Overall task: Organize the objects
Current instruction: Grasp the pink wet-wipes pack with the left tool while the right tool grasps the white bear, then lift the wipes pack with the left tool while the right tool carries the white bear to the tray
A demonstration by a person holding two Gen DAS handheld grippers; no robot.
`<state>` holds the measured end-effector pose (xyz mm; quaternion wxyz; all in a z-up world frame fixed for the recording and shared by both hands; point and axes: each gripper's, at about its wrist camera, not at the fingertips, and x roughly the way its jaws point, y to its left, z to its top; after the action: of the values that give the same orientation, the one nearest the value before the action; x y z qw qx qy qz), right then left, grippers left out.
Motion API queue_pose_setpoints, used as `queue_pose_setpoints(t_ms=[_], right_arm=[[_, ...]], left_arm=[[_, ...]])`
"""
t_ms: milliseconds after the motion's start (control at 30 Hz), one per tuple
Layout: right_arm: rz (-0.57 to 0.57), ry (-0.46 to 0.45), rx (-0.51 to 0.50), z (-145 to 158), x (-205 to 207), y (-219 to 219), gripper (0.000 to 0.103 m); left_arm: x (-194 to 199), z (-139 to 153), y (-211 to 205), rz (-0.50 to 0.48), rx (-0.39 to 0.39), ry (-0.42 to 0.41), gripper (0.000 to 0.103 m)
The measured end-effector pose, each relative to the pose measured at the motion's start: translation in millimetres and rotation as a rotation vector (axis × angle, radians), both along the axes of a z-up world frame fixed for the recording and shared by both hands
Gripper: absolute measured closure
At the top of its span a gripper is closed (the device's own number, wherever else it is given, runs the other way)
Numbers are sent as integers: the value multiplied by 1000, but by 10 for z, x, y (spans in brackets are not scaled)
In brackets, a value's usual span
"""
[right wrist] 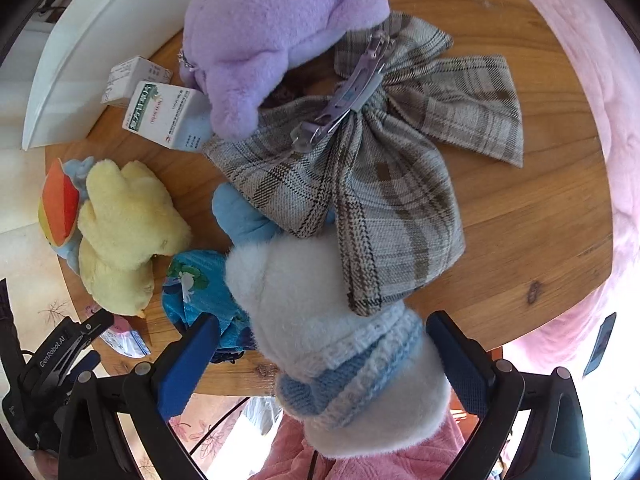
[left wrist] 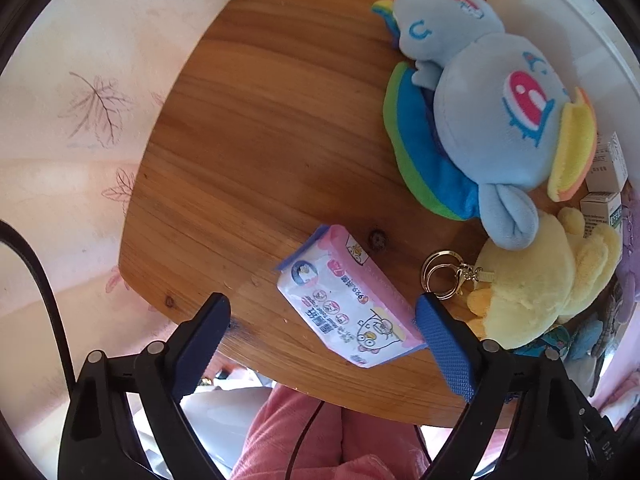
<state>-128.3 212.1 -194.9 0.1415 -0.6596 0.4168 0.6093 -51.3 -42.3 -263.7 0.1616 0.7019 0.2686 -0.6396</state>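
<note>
In the left wrist view a pink tissue pack (left wrist: pixel 352 304) lies on the wooden table (left wrist: pixel 280 128) between my open left gripper's fingers (left wrist: pixel 322 310), untouched. A blue plush pony (left wrist: pixel 480 108) and a yellow plush keychain (left wrist: pixel 536 280) lie to the right. In the right wrist view my open right gripper (right wrist: pixel 324 332) straddles a white plush toy with a blue knit scarf (right wrist: pixel 328 320). A plaid bow hair clip (right wrist: pixel 380 160), a purple plush (right wrist: pixel 272 36) and the yellow plush (right wrist: pixel 124 220) lie beyond.
Two small medicine boxes (right wrist: pixel 160 112) stand by a white rim (right wrist: pixel 92 40) at the table's far left. A blue patterned pouch (right wrist: pixel 200 292) lies beside the white plush. The left gripper (right wrist: pixel 72 344) shows at lower left. Pink clothing (left wrist: pixel 320 440) lies below the table edge.
</note>
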Motion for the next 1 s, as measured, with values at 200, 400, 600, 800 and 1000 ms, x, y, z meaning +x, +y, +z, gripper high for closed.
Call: queue_pose_setpoints(t_ms=[200, 400, 600, 800, 1000], right_arm=[[7, -30, -6, 11, -28, -55, 14], [-18, -51, -47, 42, -22, -99, 26], [-1, -59, -46, 140, -75, -195, 31], [11, -66, -54, 282, -94, -304, 32], [32, -38, -52, 454, 56, -187, 33]], left_arm=[[11, -65, -5, 19, 37, -38, 16], [20, -80, 4, 30, 53, -75, 24], [11, -10, 52, 16, 34, -94, 43], [27, 108, 81, 44, -29, -95, 54], [50, 302, 98, 72, -74, -76, 57]])
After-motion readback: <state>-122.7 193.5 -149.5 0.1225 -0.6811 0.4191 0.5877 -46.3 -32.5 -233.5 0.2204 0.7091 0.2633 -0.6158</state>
